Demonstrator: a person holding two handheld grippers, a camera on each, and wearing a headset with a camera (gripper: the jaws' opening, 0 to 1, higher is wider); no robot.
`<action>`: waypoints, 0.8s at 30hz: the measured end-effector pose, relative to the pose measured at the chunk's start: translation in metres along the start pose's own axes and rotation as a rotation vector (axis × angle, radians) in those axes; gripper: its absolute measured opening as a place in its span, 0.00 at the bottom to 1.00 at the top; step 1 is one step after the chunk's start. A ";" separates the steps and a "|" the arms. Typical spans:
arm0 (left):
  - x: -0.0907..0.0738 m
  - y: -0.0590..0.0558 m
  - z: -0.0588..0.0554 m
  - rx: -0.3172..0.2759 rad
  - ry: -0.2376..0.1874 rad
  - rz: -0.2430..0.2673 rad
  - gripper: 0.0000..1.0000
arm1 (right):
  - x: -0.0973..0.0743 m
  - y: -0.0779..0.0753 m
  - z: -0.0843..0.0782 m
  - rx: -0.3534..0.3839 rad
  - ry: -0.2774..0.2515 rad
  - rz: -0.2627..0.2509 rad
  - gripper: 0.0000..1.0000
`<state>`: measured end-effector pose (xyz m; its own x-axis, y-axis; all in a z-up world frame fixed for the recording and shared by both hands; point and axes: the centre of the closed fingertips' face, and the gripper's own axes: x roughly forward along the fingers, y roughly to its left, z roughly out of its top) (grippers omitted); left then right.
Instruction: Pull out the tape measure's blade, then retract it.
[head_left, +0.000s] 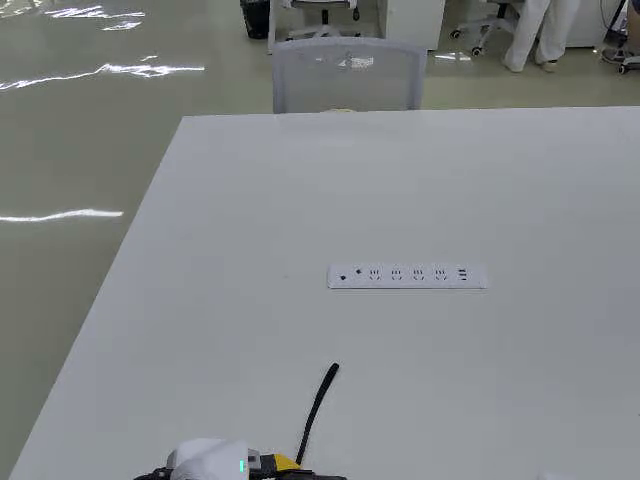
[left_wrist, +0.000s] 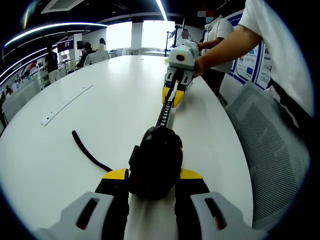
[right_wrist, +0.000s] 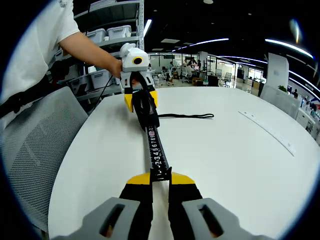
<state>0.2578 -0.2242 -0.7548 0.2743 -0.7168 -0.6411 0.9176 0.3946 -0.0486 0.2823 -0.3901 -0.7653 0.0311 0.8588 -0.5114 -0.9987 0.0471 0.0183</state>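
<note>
Left fingers (left_wrist: 116, 186) clamp tape measure (left_wrist: 155, 160); right fingers (right_wrist: 137, 192) pinch blade (right_wrist: 156, 150); head view crops strap (head_left: 318, 410) base

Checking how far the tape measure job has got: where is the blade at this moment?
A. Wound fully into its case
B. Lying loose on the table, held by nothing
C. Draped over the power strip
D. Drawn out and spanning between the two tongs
D: the blade runs from the tape measure case, clamped in the left tongs, to its end, pinched in the right tongs.
</note>
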 end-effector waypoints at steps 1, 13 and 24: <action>0.000 0.000 0.000 0.001 0.000 0.000 0.31 | -0.001 0.000 0.000 0.001 0.001 0.001 0.08; 0.000 0.000 0.001 0.004 0.000 0.003 0.31 | -0.016 -0.003 -0.004 0.006 0.012 -0.009 0.07; 0.000 0.000 0.000 0.002 -0.002 0.003 0.31 | -0.029 -0.006 -0.008 0.022 0.020 -0.020 0.07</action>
<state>0.2582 -0.2247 -0.7548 0.2774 -0.7168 -0.6398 0.9174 0.3953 -0.0451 0.2871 -0.4191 -0.7581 0.0501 0.8474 -0.5286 -0.9968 0.0754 0.0263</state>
